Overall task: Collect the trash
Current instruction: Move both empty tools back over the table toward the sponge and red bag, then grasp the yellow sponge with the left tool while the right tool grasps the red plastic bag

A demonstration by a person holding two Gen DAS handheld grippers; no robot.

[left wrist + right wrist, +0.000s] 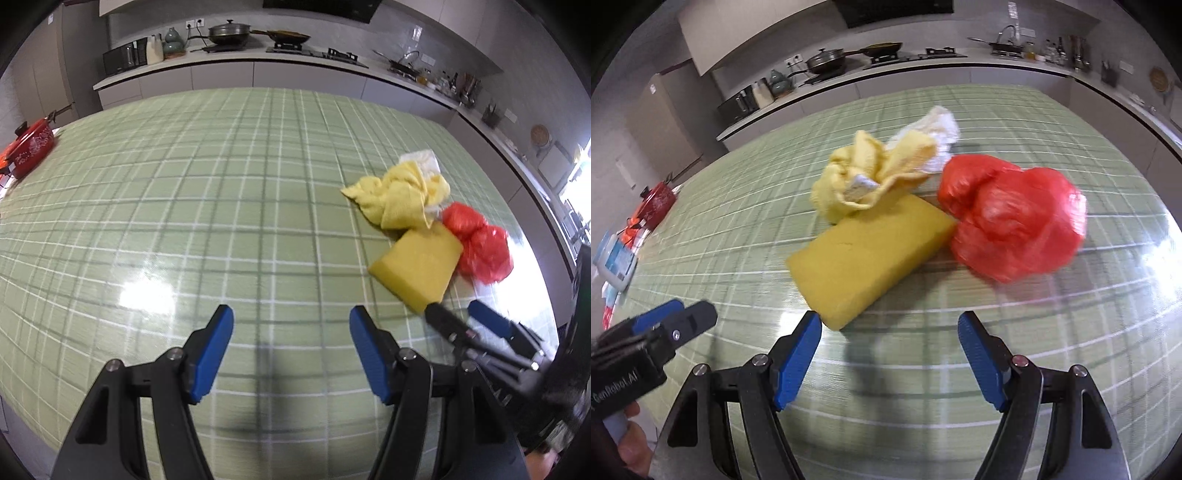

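Trash lies bunched just ahead of the right claw (889,325), whose blue-padded jaws gape wide and grip nothing: a porous yellow rectangular sponge (866,254) nearly touches its left fingertip, beyond it a crumpled yellow cloth (864,173) with white crinkled paper (940,129), and ahead-right a glossy red plastic bag (1012,218). On the green checked tablecloth (207,192), the left claw (291,317) hovers level, likewise spread and empty, with the pile ahead-right.

— What's sitting at the table's (184,177) left edge?
— A red pot (29,149), lid on, with a white-and-blue device (617,264) lying near it.
— And on the counter (236,61) behind?
— A microwave (120,59) is standing left; a lidded pan (229,33) and a wok (290,36) are resting on burners.
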